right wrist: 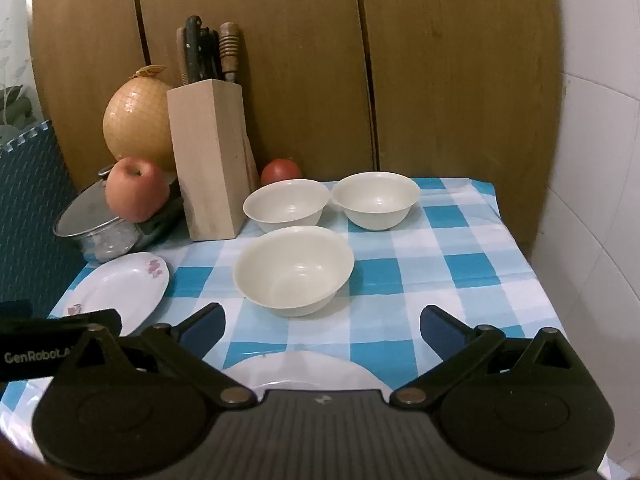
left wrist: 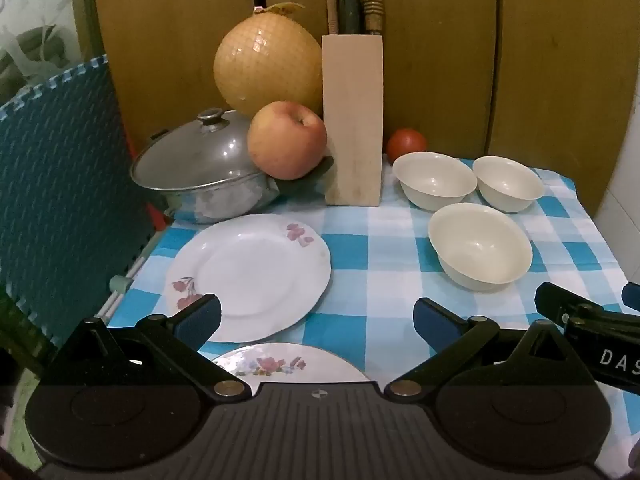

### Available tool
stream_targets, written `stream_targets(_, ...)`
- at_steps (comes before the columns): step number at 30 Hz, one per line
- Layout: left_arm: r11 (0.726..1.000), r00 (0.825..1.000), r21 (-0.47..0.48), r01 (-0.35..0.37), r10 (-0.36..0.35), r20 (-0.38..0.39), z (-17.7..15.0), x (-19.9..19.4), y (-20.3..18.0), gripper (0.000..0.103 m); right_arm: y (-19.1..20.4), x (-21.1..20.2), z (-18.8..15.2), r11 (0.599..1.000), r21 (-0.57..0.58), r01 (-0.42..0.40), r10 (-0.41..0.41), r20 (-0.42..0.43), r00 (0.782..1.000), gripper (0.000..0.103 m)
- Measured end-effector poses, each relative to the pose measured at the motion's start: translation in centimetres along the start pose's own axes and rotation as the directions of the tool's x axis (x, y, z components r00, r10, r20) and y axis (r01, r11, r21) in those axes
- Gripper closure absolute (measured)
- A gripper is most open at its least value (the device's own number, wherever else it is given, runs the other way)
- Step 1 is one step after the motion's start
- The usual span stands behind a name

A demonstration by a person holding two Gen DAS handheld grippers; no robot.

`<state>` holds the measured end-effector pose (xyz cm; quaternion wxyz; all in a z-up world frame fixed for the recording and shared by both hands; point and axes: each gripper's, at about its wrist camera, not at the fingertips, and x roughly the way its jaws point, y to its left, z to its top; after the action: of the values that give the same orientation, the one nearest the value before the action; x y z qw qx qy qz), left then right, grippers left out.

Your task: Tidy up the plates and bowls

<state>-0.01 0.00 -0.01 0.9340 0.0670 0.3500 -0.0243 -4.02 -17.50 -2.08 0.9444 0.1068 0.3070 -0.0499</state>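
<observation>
The left gripper (left wrist: 318, 318) stands with its jaws spread wide and nothing between them, tilted down toward the blue-checked tablecloth (left wrist: 376, 248). Ahead of its left finger lies a white flowered plate (left wrist: 248, 276), the finger's blue pad overlapping the plate's near rim in the view; whether it touches cannot be told. Directly below the gap between the fingers, close to the gripper body, a second flowered plate (left wrist: 280, 362) shows only its far edge. Ahead and to the right of the right finger sits the nearest cream bowl (left wrist: 480, 246), with two more bowls (left wrist: 434, 180) (left wrist: 508, 184) side by side beyond it.

The right gripper (right wrist: 322, 328) is likewise fully open and empty, angled down. The nearest bowl (right wrist: 294, 270) sits just ahead of the gap between its fingers, apart from both. The two farther bowls (right wrist: 286, 204) (right wrist: 376, 198) lie beyond it, rims nearly touching. A plain white plate (right wrist: 304, 368) lies under the gripper's front.
</observation>
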Motion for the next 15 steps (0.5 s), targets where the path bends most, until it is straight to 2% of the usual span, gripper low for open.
stream_targets(15, 1.0, 0.999, 0.001, 0.009, -0.009, -0.031, -0.7, 0.5, 0.3, 0.0, -0.1, 0.1, 0.0, 1.0, -0.006, -0.01, 0.01, -0.008, 1.0, 0.002)
